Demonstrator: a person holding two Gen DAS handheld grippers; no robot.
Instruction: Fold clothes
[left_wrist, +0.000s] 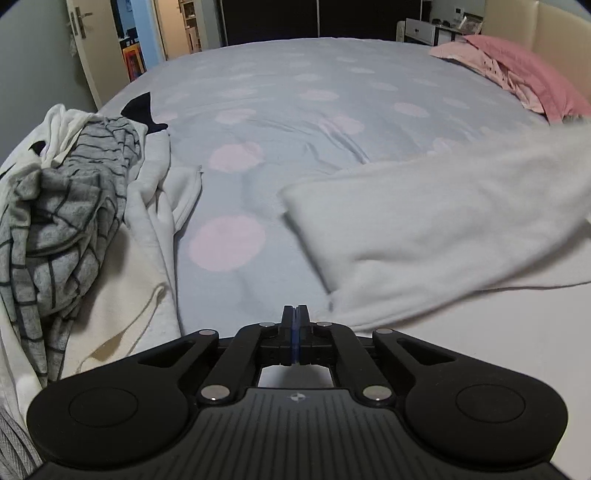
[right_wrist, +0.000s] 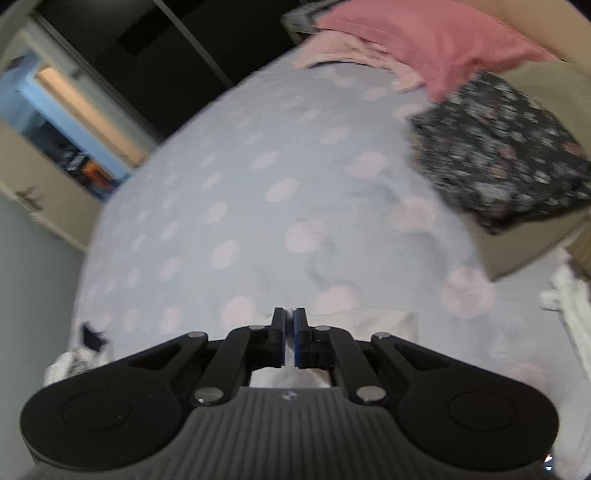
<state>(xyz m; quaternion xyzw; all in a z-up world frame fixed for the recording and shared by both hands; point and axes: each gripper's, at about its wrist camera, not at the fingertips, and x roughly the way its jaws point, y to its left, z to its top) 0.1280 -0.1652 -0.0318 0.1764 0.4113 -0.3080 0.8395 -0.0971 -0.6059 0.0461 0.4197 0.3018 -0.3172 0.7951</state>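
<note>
A white long-sleeved garment (left_wrist: 424, 229) lies on the right of the bed, its sleeve stretched and blurred toward the upper right. My left gripper (left_wrist: 295, 308) sits at the garment's near left edge. Its pads are pressed together and I see no cloth between them. In the right wrist view, my right gripper (right_wrist: 290, 314) is closed to a thin slit with a pale strip of cloth in it. The white garment (right_wrist: 373, 323) shows just behind and under its fingers. A pile of clothes lies at the left, with a grey striped garment (left_wrist: 66, 221) on top of white ones (left_wrist: 147, 258).
The bed has a pale blue sheet (left_wrist: 295, 92) with pink dots. Pink pillows (left_wrist: 528, 74) lie at the far right by the headboard. A folded dark floral garment (right_wrist: 506, 155) rests on something beige (right_wrist: 524, 243) at the right. A door (left_wrist: 79, 22) stands beyond the bed's far left.
</note>
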